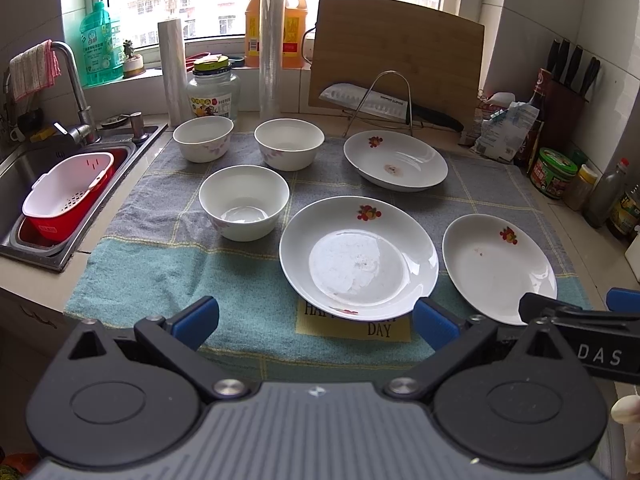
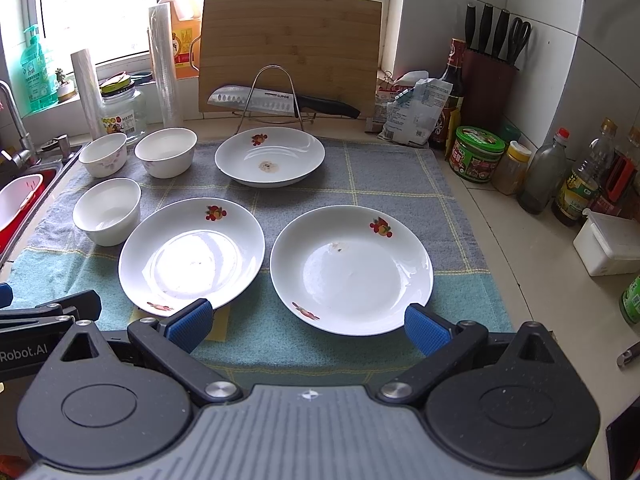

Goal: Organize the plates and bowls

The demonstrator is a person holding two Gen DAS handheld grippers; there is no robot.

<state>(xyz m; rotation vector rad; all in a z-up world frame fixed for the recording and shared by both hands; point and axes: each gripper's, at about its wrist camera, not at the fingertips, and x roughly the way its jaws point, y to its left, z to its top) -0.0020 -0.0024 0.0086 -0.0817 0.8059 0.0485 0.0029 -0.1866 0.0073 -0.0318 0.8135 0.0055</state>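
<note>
Along the surface's near edge, both hand-held grippers, left [image 1: 316,320] and right [image 2: 308,322], hover wide open, holding nothing. Three plates [image 2: 351,270] and three bowls [image 1: 244,202] rest apart on the towel [image 1: 160,268].

Three white shallow ceramic plates with fruit motif on checked grey-teal cloth [image 2: 400,184]: far plate [image 2: 270,156], near-left plate [image 2: 192,256], near-right plate [image 2: 352,270]. Three white ceramic bowls with faint pink flowers at cloth's left side: back-left bowl [image 2: 103,154], back-right bowl [image 2: 166,152], front bowl [image 2: 107,210]. One steel-bladed black-handled knife [image 2: 280,102] behind cloth. Two clear plastic film rolls: short roll [image 2: 86,92], tall roll [image 2: 164,64].
</note>
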